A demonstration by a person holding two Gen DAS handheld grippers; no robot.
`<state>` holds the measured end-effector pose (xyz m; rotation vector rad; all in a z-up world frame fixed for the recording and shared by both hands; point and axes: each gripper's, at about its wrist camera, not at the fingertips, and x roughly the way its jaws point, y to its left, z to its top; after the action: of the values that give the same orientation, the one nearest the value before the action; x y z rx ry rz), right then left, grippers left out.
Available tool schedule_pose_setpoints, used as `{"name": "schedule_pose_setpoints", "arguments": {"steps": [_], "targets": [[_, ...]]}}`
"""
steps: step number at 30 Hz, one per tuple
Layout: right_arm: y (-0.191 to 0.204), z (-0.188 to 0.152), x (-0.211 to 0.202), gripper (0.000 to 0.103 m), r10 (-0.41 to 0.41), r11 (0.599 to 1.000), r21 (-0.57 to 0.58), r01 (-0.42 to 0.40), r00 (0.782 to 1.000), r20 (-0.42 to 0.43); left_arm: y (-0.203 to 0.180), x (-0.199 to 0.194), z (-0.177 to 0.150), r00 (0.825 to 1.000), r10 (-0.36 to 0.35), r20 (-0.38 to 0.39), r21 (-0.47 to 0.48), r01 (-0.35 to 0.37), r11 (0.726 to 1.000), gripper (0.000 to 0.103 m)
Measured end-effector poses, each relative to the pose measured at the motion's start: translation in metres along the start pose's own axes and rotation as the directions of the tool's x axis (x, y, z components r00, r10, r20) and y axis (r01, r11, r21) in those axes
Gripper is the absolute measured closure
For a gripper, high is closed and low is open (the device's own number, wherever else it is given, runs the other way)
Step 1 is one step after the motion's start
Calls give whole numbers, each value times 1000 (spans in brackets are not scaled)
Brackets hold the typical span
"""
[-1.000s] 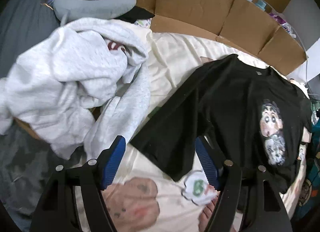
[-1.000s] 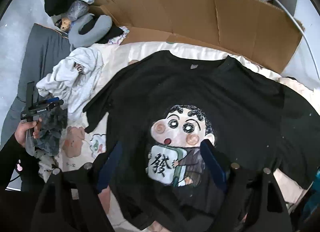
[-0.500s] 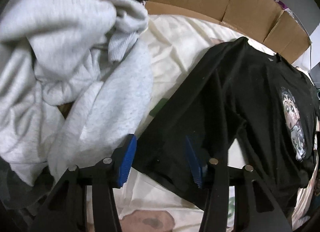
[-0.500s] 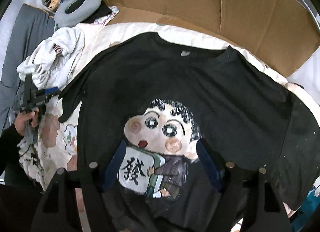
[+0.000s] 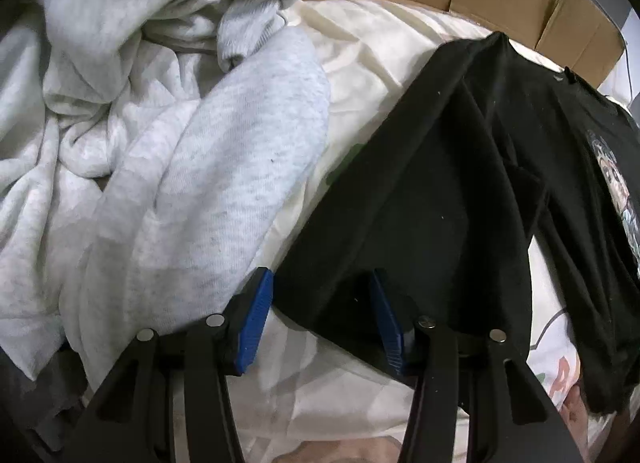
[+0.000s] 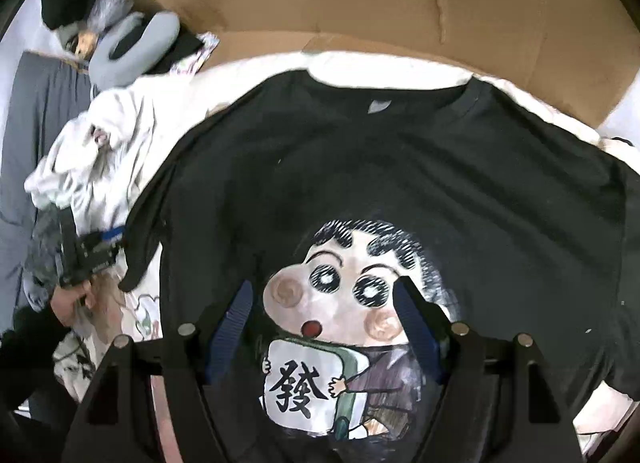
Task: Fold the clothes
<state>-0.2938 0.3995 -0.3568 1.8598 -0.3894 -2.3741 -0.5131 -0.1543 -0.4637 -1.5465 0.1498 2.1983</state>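
My left gripper (image 5: 320, 307) sits low over the cream sheet (image 5: 384, 43) with its blue pads (image 5: 256, 315) spread wide, and the hem end of the left sleeve (image 5: 400, 231) of the black T-shirt (image 6: 400, 183) lies in the gap between them; the right-hand pad looks to be against the cloth, the other just clear of its edge, so nothing is pinched. Just beside that sleeve, toward the left edge of the bed, a crumpled pale grey sweatshirt (image 5: 160, 143) is heaped, its lower fold reaching the left finger. My right gripper (image 6: 324, 323) hangs above the shirt's chest with its fingers equally wide apart, framing the cartoon boy print (image 6: 348, 327) with the tile bearing a Chinese character; I cannot tell whether its tips touch the fabric, and it has hold of nothing. The shirt lies face up and spread flat across the middle of the sheet, collar toward the cardboard (image 6: 400, 3) standing along the far edge. In the right wrist view I see my left hand (image 6: 70, 303) on the other tool near the sheet's left edge, and a grey neck pillow (image 6: 132, 47) at the far left corner.
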Motion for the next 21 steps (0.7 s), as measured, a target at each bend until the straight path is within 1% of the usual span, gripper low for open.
{"name": "schedule_pose_setpoints", "arguments": {"steps": [1,4,7,12,15,21], "targets": [[2,-1,3,31,0,1000,-7,0,1000,-6,2,-1,1,1000,-1,4,-8,1,1000,78],[8,-3,10,31,2,1000,-18,-2,1000,-16,9,-4,3,1000,-18,5,-29,18,999,90],[12,-1,14,31,9,1000,-18,-9,1000,-19,9,-14,9,998,-62,1,-29,62,998,94],[17,2,20,31,21,1000,-13,-21,1000,-16,9,-48,29,993,-119,29,-15,119,993,95],[19,5,26,31,31,1000,-3,-31,999,-13,13,-68,46,990,-137,45,-15,138,990,95],[22,13,40,31,56,998,22,-56,998,-5,24,-92,72,987,-149,57,-21,151,988,95]]}}
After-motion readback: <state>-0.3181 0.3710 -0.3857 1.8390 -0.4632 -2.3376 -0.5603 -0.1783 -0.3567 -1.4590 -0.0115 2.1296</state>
